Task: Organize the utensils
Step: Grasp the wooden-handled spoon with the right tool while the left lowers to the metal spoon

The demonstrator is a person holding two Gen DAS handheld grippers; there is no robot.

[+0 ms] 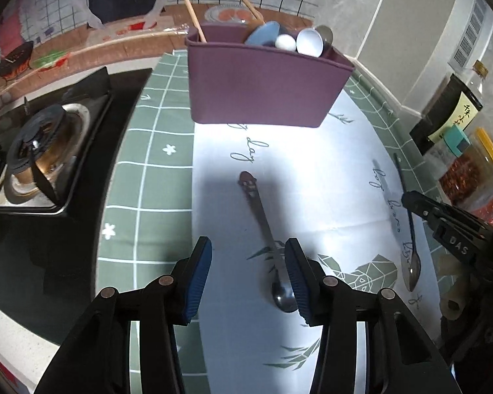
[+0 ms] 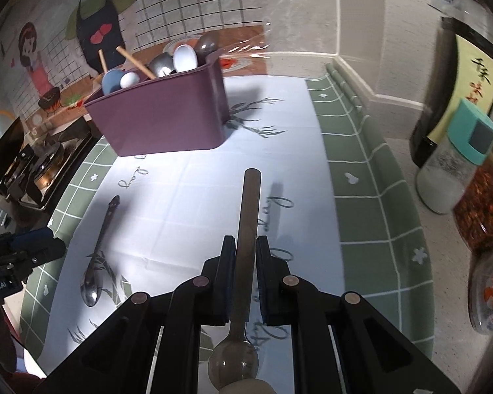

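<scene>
A purple utensil holder [image 1: 263, 82] [image 2: 161, 115] stands at the far side of the mat with several spoons and chopsticks in it. A metal spoon [image 1: 263, 216] [image 2: 98, 246] lies on the white mat, bowl toward me. My left gripper [image 1: 247, 243] [image 2: 54, 241] hovers over it, open. The shaft lies between the blue pads [image 1: 197, 279], close to the right one, untouched. My right gripper [image 2: 246, 241] [image 1: 407, 197] is shut on the handle of a dark slim spoon [image 2: 248, 216] [image 1: 410, 256]. That spoon's bowl hangs near the camera, above the mat.
A gas stove [image 1: 46, 151] sits left of the green-and-white mat [image 1: 154, 180]. Along the right edge stand a dark sauce bottle [image 1: 457, 111], a shaker with a teal lid [image 2: 453, 164] and a jar of red chili [image 2: 486, 203]. A wall runs behind the holder.
</scene>
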